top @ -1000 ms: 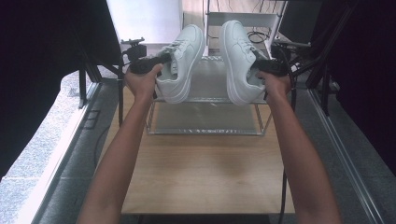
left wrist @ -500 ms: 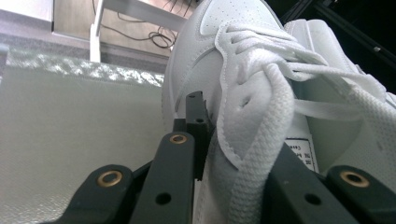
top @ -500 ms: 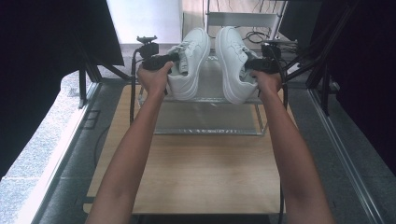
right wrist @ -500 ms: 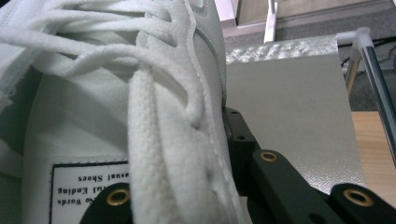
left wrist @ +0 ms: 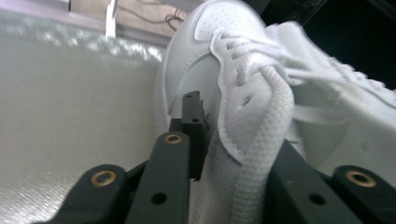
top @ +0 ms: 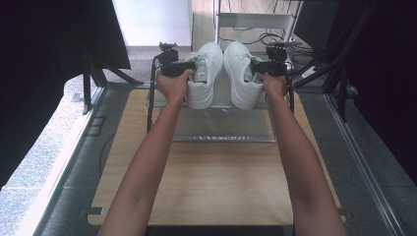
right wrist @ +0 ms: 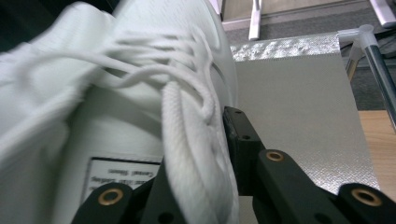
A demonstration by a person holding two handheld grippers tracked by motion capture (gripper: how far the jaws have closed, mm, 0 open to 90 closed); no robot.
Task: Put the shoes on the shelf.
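Over the rack (top: 221, 135), both jaws, just eased, grip white sneakers' (top: 204, 73) sides.

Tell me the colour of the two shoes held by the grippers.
White all over, laces included; the shoes show best in the high view.

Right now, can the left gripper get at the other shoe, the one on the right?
Probably not: the left gripper has the left shoe between its jaws, and that shoe stands between it and the right shoe.

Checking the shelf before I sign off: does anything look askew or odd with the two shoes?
Nothing stands out. The left white lace-up sneaker and right white lace-up sneaker sit side by side, toes away, on the silver-lined metal rack; laces hang loose.
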